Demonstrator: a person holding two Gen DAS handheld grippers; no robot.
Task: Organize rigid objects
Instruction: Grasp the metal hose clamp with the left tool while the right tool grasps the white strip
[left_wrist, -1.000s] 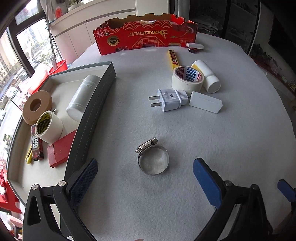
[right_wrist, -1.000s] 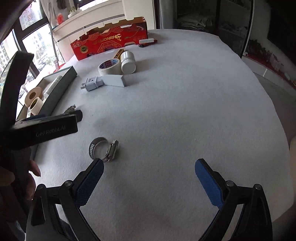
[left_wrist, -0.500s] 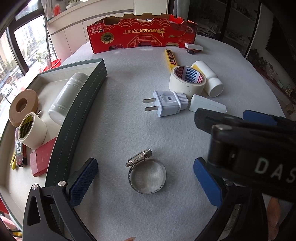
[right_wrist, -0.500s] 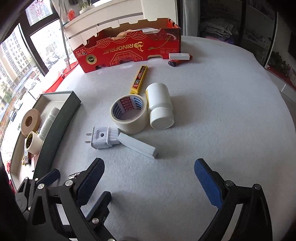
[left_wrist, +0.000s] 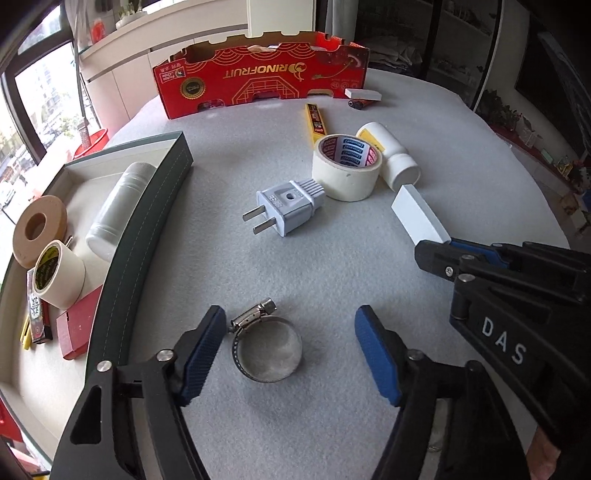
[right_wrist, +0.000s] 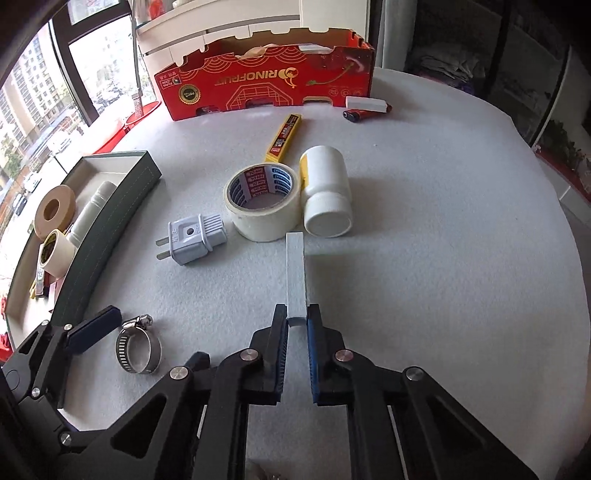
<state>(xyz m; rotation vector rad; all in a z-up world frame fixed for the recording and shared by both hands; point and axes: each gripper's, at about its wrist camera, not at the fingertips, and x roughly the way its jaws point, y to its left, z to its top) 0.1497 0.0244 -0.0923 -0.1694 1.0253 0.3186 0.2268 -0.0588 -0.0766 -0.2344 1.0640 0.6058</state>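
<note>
My left gripper (left_wrist: 290, 325) is open, its blue pads on either side of a metal hose clamp (left_wrist: 266, 349) lying on the grey table; the clamp also shows in the right wrist view (right_wrist: 138, 349). My right gripper (right_wrist: 296, 314) is shut on the near end of a white rectangular block (right_wrist: 295, 273), also seen in the left wrist view (left_wrist: 419, 218). A grey plug (left_wrist: 286, 206), a masking tape roll (left_wrist: 347, 171) and a white bottle (left_wrist: 393, 158) lie beyond.
A dark green tray (left_wrist: 147, 229) at the left holds a white bottle, tape rolls and a red block. A red cardboard box (left_wrist: 262, 85) stands at the back. A yellow cutter (right_wrist: 283, 138), a white eraser and a lighter (right_wrist: 364, 115) lie near it.
My right gripper has moved forward and closed on the white block, turning it away from the plug. My left gripper has narrowed around the hose clamp.
</note>
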